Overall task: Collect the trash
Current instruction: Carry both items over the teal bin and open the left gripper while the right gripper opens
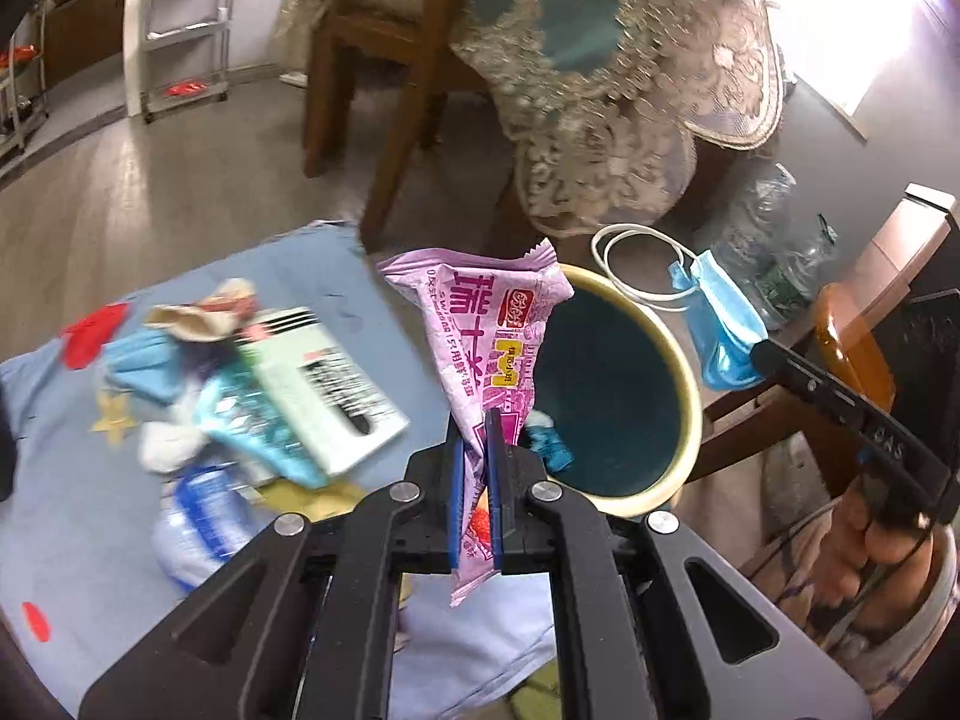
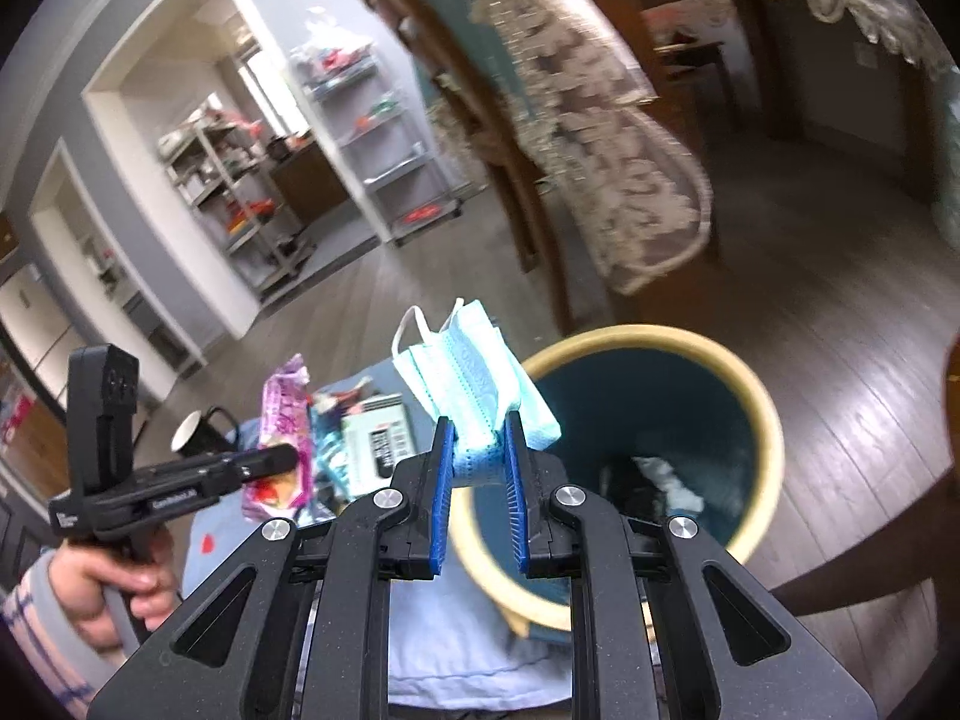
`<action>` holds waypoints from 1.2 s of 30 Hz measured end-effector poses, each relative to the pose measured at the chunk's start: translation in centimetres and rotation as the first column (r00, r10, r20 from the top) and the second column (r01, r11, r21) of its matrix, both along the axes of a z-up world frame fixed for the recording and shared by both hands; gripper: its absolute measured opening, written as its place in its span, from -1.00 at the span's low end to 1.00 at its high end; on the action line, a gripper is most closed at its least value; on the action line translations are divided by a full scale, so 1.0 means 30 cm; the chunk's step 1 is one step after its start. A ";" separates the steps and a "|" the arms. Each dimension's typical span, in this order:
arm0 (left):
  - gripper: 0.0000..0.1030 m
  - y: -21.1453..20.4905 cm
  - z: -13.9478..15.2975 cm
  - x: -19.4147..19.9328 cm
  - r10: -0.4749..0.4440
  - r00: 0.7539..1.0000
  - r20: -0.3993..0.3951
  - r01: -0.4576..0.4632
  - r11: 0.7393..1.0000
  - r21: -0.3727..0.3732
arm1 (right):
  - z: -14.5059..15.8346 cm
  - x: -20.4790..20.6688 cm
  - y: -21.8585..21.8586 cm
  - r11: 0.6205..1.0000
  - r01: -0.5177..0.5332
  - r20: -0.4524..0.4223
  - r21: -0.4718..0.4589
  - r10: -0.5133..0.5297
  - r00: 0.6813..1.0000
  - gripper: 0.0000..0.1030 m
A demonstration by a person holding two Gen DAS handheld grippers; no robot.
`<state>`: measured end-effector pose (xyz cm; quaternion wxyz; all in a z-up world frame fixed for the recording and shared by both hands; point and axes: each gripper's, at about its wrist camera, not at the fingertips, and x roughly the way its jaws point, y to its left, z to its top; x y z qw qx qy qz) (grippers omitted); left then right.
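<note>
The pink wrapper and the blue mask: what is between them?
In the left wrist view, the open bin sits between the pink wrapper and the blue mask.

Black tongs (image 1: 478, 462) w/ blue pads (image 2: 441, 468), silver screws, bare hand (image 2: 129, 582), striped pink-grey sleeve (image 2: 42, 630)

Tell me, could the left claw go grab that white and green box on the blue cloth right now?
Probably not yet. The left claw is already shut on a pink snack wrapper, so it has no free grip. Nothing seems to block its way to the box, so it should manage once the wrapper goes into the bin.
</note>
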<state>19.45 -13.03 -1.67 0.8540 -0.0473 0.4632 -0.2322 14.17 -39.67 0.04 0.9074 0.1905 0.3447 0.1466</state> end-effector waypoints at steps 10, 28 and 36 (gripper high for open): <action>-0.89 -0.276 -0.140 0.106 -0.050 0.993 -0.108 0.046 0.998 -0.041 | -0.019 -0.006 -0.074 0.997 0.080 -0.007 -0.003 -0.080 0.997 -0.66; 0.20 -0.220 -0.149 0.124 -0.008 0.996 -0.092 0.005 0.999 -0.035 | -0.072 0.044 -0.072 0.993 0.110 -0.068 -0.048 -0.113 0.991 -0.64; 0.31 -0.102 -0.109 0.096 0.031 0.998 -0.051 -0.032 0.999 -0.009 | -0.096 0.060 -0.049 0.989 0.117 -0.103 -0.091 -0.126 0.987 -0.47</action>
